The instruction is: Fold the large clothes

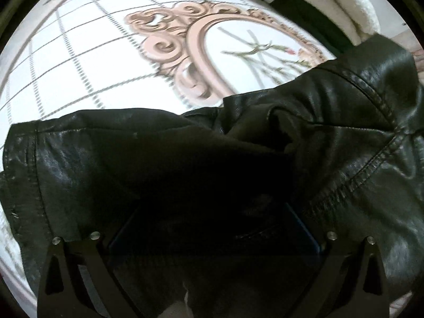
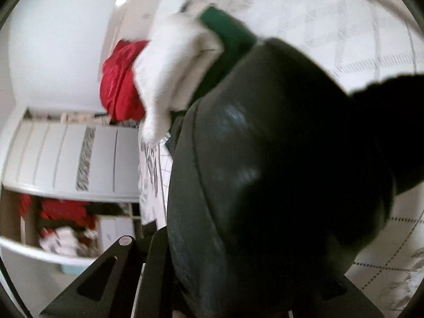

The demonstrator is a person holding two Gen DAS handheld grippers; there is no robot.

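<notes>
Jacket (image 1: 164,159): black leather-look garment, lying bunched on the white patterned bedsheet (image 1: 79,53), filling the lower half of the left wrist view and most of the right wrist view.
Left gripper (image 1: 212,228): pointing steeply down into the jacket; both finger bases are showing at the bottom edge, set wide apart. Fingertips are sitting in deep shadow under the folds (too dark to read), so I cannot tell whether they are pinching cloth or just spread over it.
Right gripper (image 2: 238,278): tilted moderately downward and rolled, with the room leaning in its view. Jaws are pressed nearly together and clamping a fold of the jacket, which is hanging out ahead of the camera as a rounded bulge.
Stitched seam (image 1: 371,164): running diagonally across the jacket's right side.
Sheet print: pink scrollwork frame (image 1: 190,53) lying beyond the jacket.
Background, right view: white fleece garment (image 2: 175,61), red cloth (image 2: 119,79) and green item (image 2: 228,34) sitting beyond the jacket; white cabinet (image 2: 66,159) at left (blurred).
</notes>
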